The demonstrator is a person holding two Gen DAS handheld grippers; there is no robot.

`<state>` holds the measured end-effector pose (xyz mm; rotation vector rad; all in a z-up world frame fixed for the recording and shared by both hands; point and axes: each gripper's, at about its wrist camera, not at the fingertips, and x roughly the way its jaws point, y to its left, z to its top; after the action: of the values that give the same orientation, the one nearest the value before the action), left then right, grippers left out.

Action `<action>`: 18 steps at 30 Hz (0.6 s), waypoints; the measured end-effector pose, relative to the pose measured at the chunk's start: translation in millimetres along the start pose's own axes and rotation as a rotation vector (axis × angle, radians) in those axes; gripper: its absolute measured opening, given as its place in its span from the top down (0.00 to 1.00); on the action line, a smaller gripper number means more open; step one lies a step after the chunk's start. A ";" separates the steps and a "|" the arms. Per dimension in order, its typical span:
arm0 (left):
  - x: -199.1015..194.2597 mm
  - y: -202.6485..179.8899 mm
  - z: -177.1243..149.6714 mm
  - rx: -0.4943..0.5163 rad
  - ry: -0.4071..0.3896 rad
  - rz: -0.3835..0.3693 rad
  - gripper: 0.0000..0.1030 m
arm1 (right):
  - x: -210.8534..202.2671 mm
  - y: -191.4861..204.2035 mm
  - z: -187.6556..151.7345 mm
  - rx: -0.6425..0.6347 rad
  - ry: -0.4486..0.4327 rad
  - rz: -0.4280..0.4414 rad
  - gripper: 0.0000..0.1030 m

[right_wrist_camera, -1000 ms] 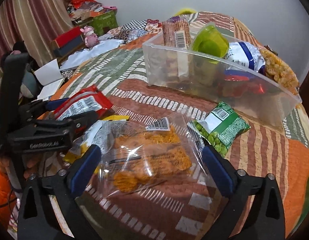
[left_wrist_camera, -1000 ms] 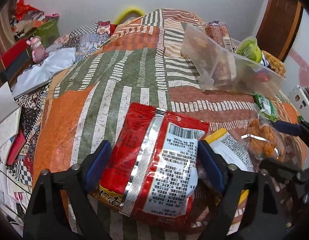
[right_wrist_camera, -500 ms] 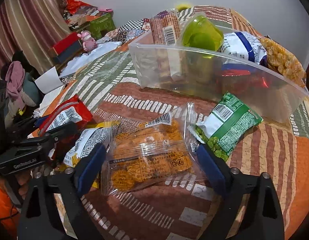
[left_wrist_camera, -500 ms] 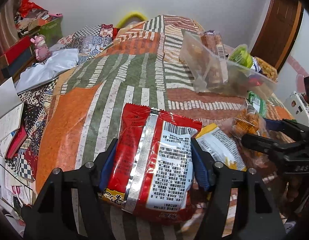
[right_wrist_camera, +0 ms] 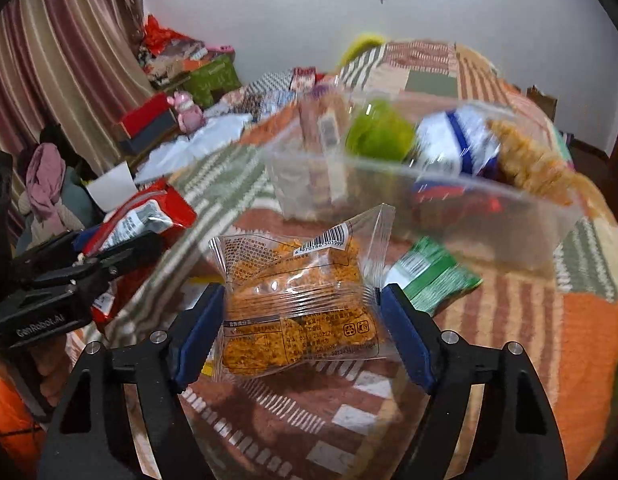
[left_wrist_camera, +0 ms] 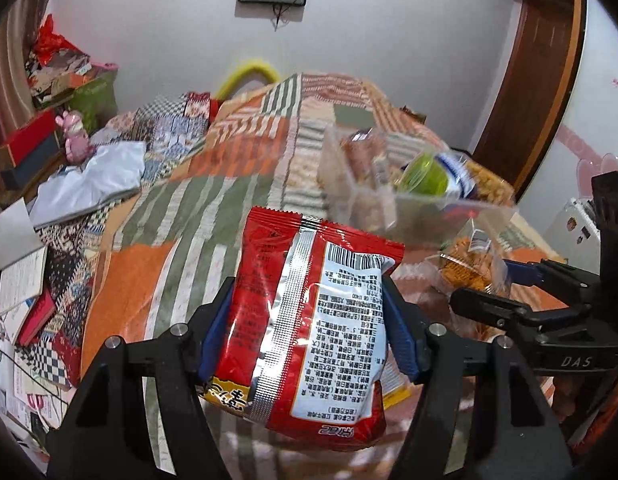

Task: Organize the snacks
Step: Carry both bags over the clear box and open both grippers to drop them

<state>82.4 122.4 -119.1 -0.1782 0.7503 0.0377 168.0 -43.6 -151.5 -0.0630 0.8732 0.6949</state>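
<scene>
Left gripper (left_wrist_camera: 305, 328) now clamped on red foil snack bag (left_wrist_camera: 309, 300), lifted off striped patchwork bed (left_wrist_camera: 157, 264), right gripper (right_wrist_camera: 299, 332) fingers closing on clear packet of orange crackers (right_wrist_camera: 297, 300), also raised.

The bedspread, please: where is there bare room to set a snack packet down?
Free: the green-and-orange striped bedspread left of the clear bin, toward the white cloth. Crowded: in front of the bin, around the green packet, and inside the bin.

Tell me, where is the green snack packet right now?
In the right wrist view, the green snack packet lies on the patchwork bedspread, right of the held clear orange-snack bag, just before the clear plastic bin.
</scene>
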 end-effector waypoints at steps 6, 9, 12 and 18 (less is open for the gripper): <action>-3.1 -14.9 19.0 -0.009 -0.037 -0.019 0.35 | -27.6 -15.4 18.8 0.018 -0.090 -0.009 0.25; -3.6 -22.7 30.0 -0.001 -0.054 -0.018 0.35 | -37.2 -23.9 25.8 0.020 -0.124 -0.019 0.25; -2.8 -30.3 44.0 0.007 -0.075 -0.013 0.35 | -43.3 -32.2 33.9 0.023 -0.154 -0.030 0.25; 11.9 -45.0 72.6 0.021 -0.095 -0.012 0.35 | -47.4 -54.1 51.2 0.033 -0.200 -0.046 0.25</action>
<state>144.6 90.4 -68.4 -0.1598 0.6550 0.0269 213.7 -94.6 -95.7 0.0156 0.6893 0.6324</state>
